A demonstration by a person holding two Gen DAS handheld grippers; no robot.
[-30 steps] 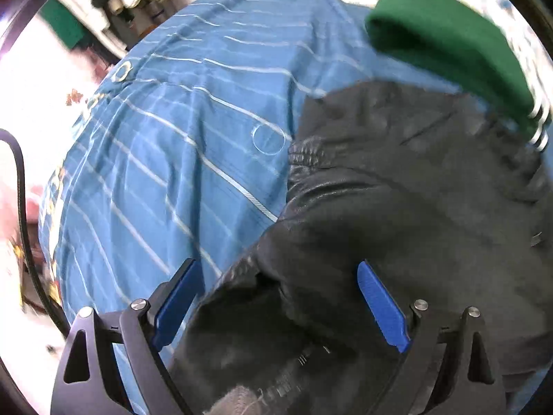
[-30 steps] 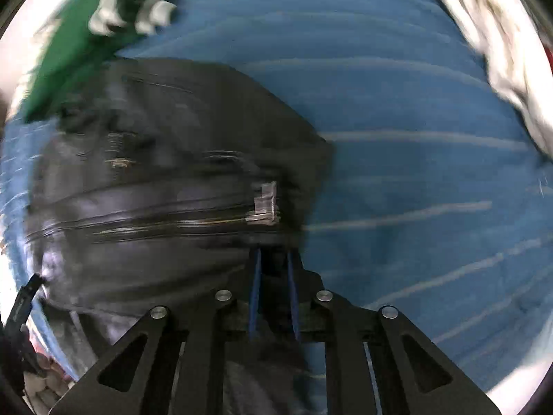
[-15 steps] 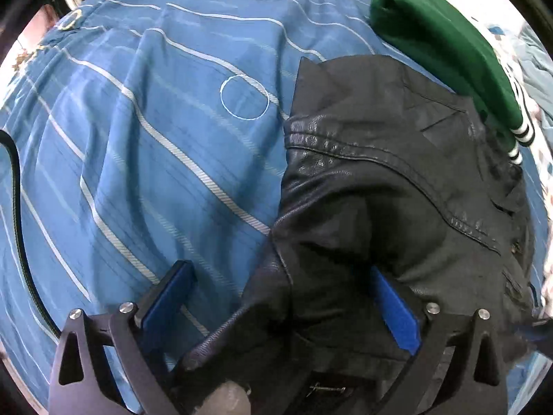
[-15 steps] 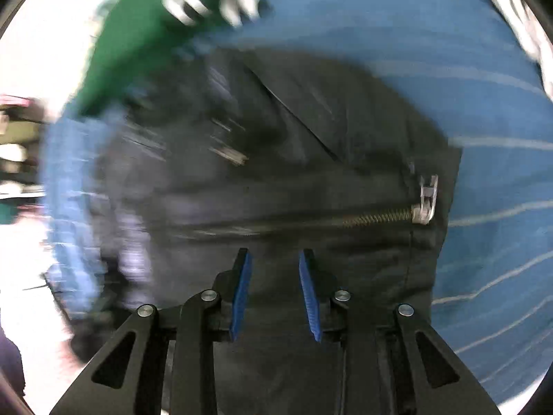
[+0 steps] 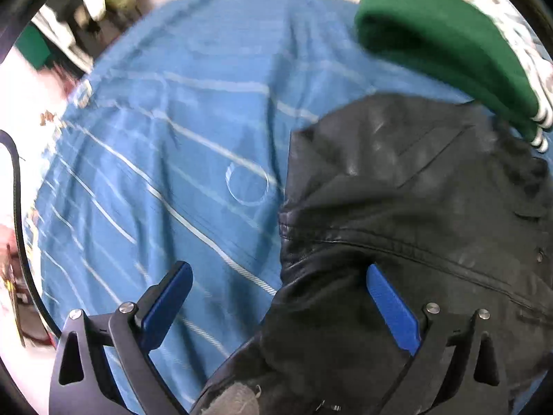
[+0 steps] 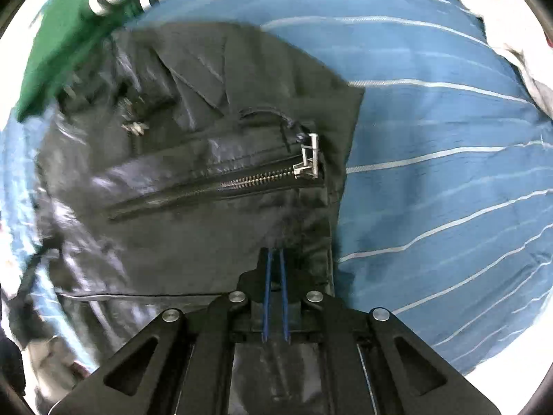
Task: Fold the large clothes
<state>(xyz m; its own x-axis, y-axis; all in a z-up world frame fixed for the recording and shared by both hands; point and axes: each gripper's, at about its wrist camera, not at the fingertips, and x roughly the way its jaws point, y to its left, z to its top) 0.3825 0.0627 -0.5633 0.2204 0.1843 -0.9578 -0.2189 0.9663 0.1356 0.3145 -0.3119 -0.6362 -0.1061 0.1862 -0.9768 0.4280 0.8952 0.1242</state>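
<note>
A black leather jacket (image 5: 414, 207) lies on a blue striped sheet (image 5: 172, 138). My left gripper (image 5: 280, 297) stands wide open over the jacket's left edge. One blue pad (image 5: 169, 297) hovers over the sheet, the other over the leather, and neither presses. In the right wrist view the jacket (image 6: 207, 224) shows a metal zipper (image 6: 259, 180) with its pull at the right end. My right gripper (image 6: 275, 259) is shut on a pinch of the leather near the jacket's right edge, where the fabric puckers at the tips.
A folded green garment (image 5: 432, 41) with white-striped cuffs lies just beyond the jacket, also visible in the right wrist view (image 6: 58, 55). Pale bedding (image 6: 511, 34) is bunched at the sheet's far right. A black cable (image 5: 17, 190) hangs left of the bed.
The right jaws, apart over the jacket half a second ago, now pinch the leather near its edge. The left gripper has shifted over the jacket's left edge and stays wide open.
</note>
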